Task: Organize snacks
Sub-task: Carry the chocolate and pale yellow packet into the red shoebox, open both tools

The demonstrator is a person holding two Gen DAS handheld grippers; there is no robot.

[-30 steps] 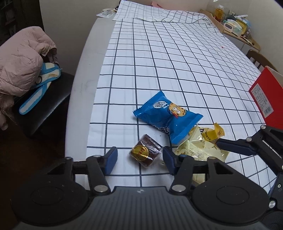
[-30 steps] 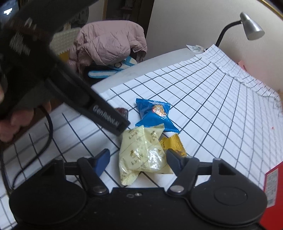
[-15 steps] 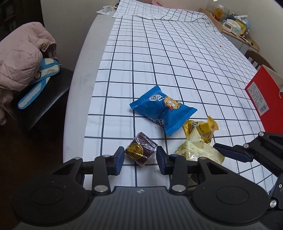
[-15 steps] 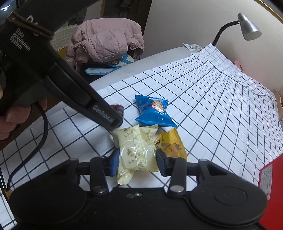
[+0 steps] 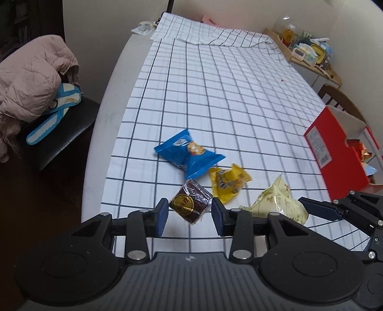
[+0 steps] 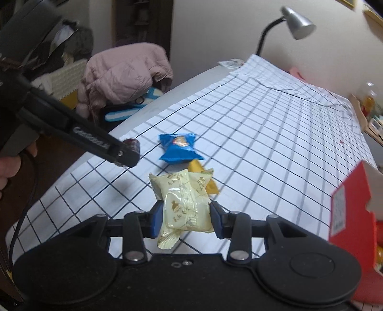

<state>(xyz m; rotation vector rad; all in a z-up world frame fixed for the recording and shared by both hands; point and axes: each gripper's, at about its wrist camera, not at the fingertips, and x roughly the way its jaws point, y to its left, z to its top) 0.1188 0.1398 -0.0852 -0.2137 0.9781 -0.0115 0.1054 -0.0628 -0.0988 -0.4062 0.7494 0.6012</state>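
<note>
My left gripper (image 5: pixel 189 214) is shut on a small brown wrapped cake (image 5: pixel 190 204) with a gold label, held just above the checked tablecloth (image 5: pixel 215 95). In the right wrist view that cake (image 6: pixel 132 143) shows at the left gripper's tip. My right gripper (image 6: pixel 185 215) is shut on a pale yellow packet (image 6: pixel 184 201), lifted off the cloth; the same packet (image 5: pixel 275 201) appears in the left wrist view. A blue packet (image 5: pixel 189 153) and an orange-yellow packet (image 5: pixel 228 181) lie on the cloth beyond both grippers.
An open red box (image 5: pixel 335 153) with snacks inside stands at the right. A chair with a pink jacket (image 5: pixel 31 79) sits left of the table's edge (image 5: pixel 105 119). A cluttered shelf (image 5: pixel 306 52) and a wooden chair (image 5: pixel 340 98) are at the far right; a desk lamp (image 6: pixel 296 21) stands at the far end.
Both grippers shut, the left on the brown cake and the right on the pale yellow packet, then rose with them. The orange-yellow packet is now uncovered.
</note>
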